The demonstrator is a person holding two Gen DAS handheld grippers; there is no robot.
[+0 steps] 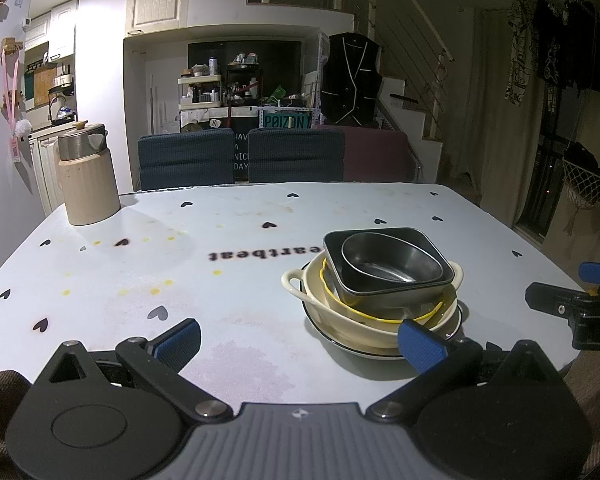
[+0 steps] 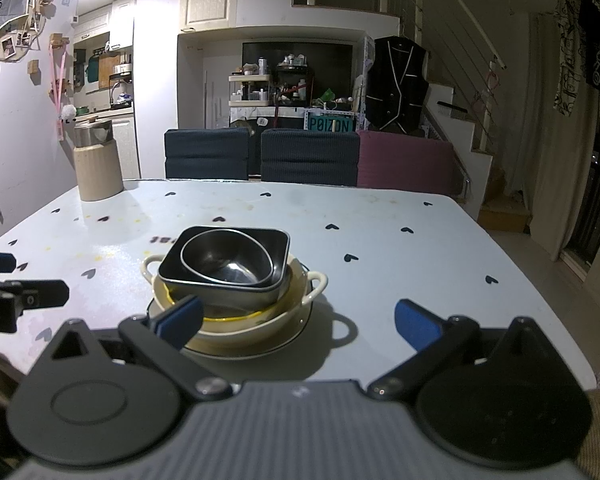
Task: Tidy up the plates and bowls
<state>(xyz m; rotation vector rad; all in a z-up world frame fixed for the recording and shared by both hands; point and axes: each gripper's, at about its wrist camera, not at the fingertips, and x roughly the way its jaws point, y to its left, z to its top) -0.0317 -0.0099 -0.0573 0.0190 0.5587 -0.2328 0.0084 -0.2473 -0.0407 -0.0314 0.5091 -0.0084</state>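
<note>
A stack of dishes stands on the pale blue table [image 1: 240, 320] [image 2: 380, 264]. At the bottom is a white plate with a dark rim [image 1: 340, 346] [image 2: 292, 340]. On it rests a cream two-handled bowl [image 1: 300, 284] [image 2: 316, 284], then a yellow-rimmed dish [image 1: 340, 300] [image 2: 228, 317], a black square bowl [image 1: 380, 296] [image 2: 228, 292] and a dark round bowl [image 1: 392, 264] [image 2: 224, 260] on top. My left gripper [image 1: 300, 340] is open, left of the stack, its right pad just before the plate. My right gripper [image 2: 300, 320] is open, right of the stack, its left pad in front of the cream bowl.
A cream jar with a metal lid [image 1: 86, 174] [image 2: 97, 158] stands at the table's far left corner. Two dark blue chairs [image 1: 188, 158] [image 2: 310, 156] and a maroon one [image 1: 376, 158] [image 2: 404, 164] line the far edge. The right gripper's body [image 1: 572, 304] shows at the right, the left gripper's body [image 2: 20, 300] at the left.
</note>
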